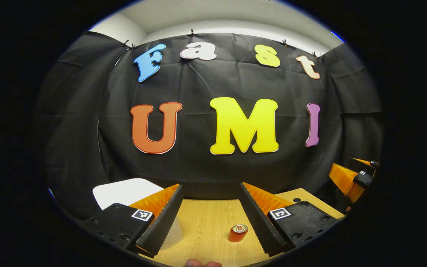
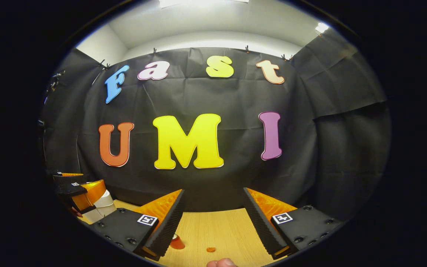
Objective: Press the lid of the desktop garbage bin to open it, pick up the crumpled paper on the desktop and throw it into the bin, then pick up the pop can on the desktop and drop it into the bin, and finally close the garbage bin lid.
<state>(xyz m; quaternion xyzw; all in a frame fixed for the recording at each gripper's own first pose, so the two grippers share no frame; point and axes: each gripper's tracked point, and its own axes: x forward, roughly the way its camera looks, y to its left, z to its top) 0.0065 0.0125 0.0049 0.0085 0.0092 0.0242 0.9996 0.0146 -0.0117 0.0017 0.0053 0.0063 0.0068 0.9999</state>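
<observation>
You're looking at the pop can (image 1: 238,233) standing upright on the desktop (image 1: 206,222), lying right of the garbage bin (image 1: 124,192). In the right gripper view, the bin is sitting far left, behind the left gripper (image 2: 74,191).

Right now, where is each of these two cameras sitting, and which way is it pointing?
Left gripper view: rides on the left gripper, looking forward along its open fingers over the wooden table to the black cloth wall; a fingertip shows at the bottom edge.
Right gripper view: rides on the right gripper, facing the same wall; a fingertip shows below.
Shared: the table, the wall, the pop can and the white bin; each also catches the other gripper at its side.
</observation>
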